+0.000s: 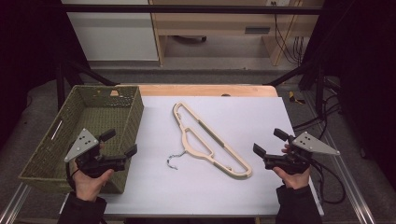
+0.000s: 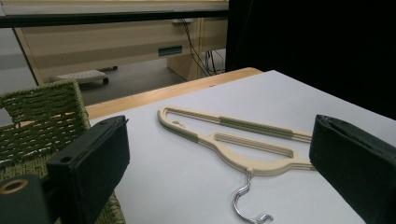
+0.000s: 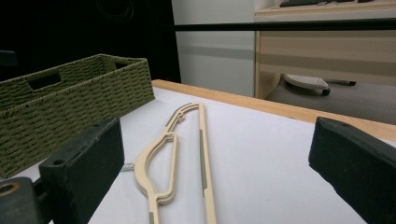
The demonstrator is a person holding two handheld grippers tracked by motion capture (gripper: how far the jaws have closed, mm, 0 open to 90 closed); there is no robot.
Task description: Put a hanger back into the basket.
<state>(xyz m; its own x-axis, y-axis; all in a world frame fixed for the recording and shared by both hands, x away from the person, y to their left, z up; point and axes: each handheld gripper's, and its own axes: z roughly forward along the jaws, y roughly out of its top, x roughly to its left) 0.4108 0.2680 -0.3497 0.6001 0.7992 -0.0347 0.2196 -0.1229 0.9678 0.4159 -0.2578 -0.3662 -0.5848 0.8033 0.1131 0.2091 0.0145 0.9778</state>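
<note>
A beige hanger (image 1: 210, 140) with a thin metal hook (image 1: 173, 160) lies flat at the centre of the frame on a smooth white surface (image 1: 243, 186), its slim bars carrying olive non-slip strips. At the left edge of the frame sits a rectangular basket (image 1: 119, 98) of green woven cord, with slot handles. The left gripper (image 1: 121, 143), held at lower left just beside the basket, and the right gripper (image 1: 268, 142), at lower right, both hover with blocky black fingers (image 2: 91, 161) spread wide, gripping nothing. A pale wooden edge (image 1: 201, 89) borders the surface's far side.
</note>
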